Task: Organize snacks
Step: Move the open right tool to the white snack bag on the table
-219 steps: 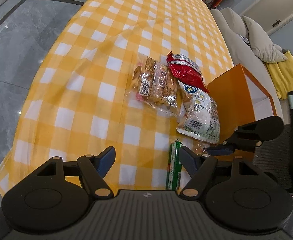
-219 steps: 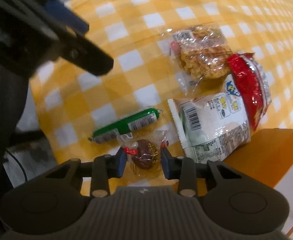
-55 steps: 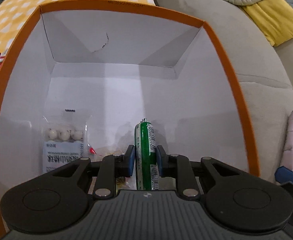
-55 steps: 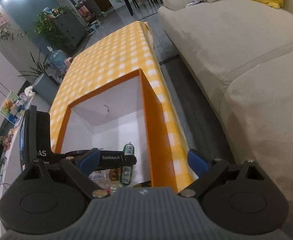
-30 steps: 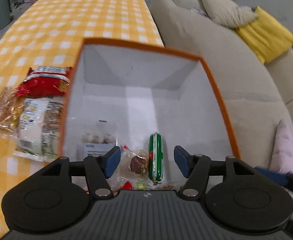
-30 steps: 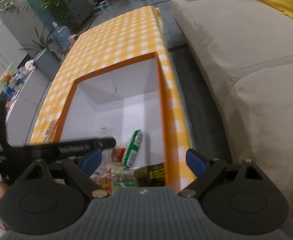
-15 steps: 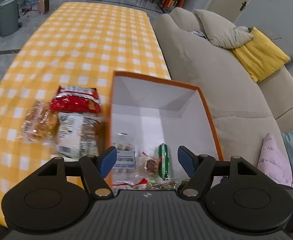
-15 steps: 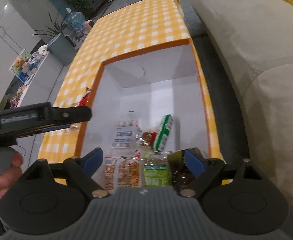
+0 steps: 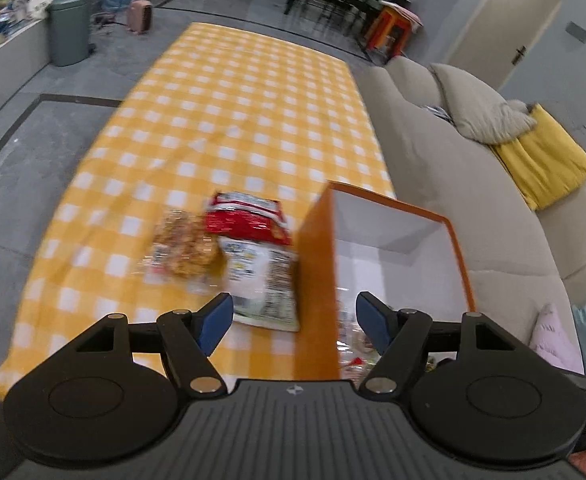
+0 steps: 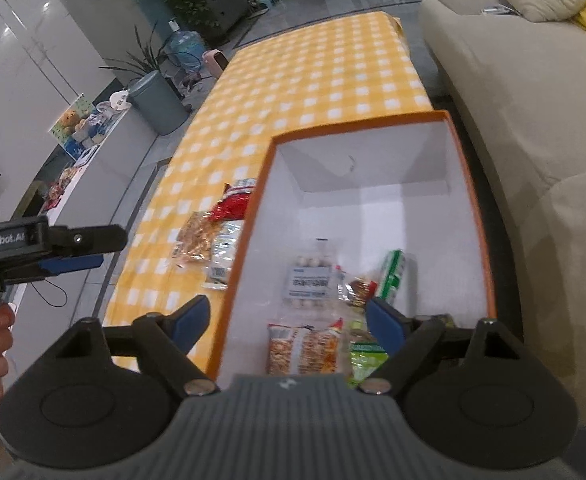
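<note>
Inside, orange box [image 10: 249, 216] white-walled, snack packets [image 10: 305, 350] strewn; left tool [image 9: 295, 320] and right tool [image 10: 287, 322] wide, empty.

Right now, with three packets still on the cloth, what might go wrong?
The white packet lies against the orange box wall, so a finger reaching for it could catch or shove the box. The red packet overlaps it, so lifting one may drag the other. The box sits near the table edge by the sofa, so a hard push might tip it off.
</note>
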